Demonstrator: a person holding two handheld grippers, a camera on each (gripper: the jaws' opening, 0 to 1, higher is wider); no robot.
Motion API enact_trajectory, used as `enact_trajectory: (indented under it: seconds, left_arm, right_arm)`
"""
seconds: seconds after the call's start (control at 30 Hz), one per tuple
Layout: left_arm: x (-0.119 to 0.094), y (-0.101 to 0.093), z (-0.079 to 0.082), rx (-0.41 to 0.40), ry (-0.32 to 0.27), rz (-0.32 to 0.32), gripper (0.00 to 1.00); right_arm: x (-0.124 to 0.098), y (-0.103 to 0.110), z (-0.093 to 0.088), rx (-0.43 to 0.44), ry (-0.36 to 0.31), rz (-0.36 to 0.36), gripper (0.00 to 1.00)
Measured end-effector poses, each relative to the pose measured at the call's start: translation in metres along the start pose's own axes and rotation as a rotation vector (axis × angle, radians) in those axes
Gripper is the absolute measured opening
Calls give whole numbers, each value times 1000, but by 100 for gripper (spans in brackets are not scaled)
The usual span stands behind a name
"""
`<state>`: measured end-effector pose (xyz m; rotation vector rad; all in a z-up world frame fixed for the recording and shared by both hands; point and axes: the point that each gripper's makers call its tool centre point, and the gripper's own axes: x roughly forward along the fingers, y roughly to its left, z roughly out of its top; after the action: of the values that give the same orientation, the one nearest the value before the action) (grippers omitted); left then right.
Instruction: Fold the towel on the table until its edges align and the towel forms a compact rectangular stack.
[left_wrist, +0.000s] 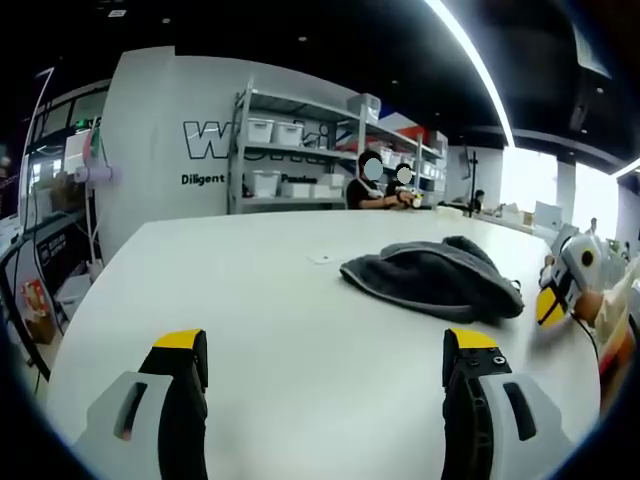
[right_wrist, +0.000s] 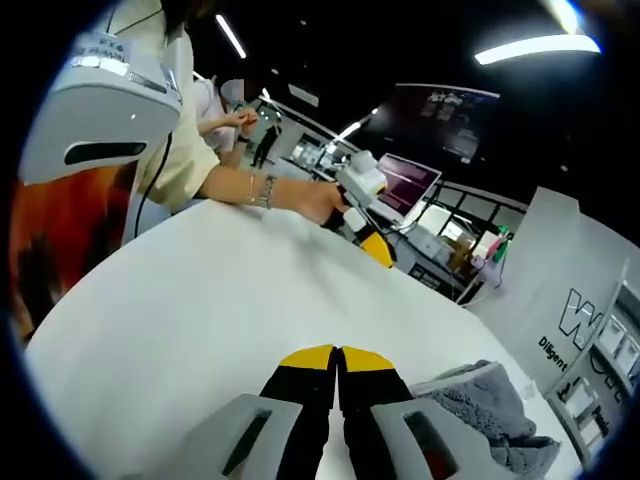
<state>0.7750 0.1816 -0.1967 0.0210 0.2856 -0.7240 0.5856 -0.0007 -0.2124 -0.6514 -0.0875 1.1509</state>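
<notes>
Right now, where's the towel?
Left gripper view: grey towel lies bunched on the white table, right of centre, beyond the open left claw.

Two handheld grippers, grey-white bodies with black jaws tipped in yellow.
The left gripper (left_wrist: 325, 365) shows pale grey shells with dark slots and small screws on the right jaw; the right gripper (right_wrist: 336, 362) has the same yellow caps. The person wears a cream short sleeve (right_wrist: 180, 150) and a beaded bracelet (right_wrist: 262, 190); a thin dark cable hangs at the sleeve.
</notes>
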Motion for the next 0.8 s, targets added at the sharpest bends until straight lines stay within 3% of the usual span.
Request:
enact_trajectory:
  seconds: [0.4, 0.63, 0.77, 0.8]
  left_arm:
    - [1, 0, -5, -5, 11, 3, 96]
    - [2, 4, -11, -13, 17, 14, 96]
    - [4, 3, -15, -12, 32, 13, 96]
    - [4, 3, -15, -11, 34, 13, 96]
  right_arm:
    - [-23, -23, 23, 62, -98, -87, 0]
    - [-44, -49, 22, 104, -112, -171, 15]
    - [-63, -74, 11, 172, -94, -268, 41]
    - [-67, -77, 9, 178, -95, -279, 43]
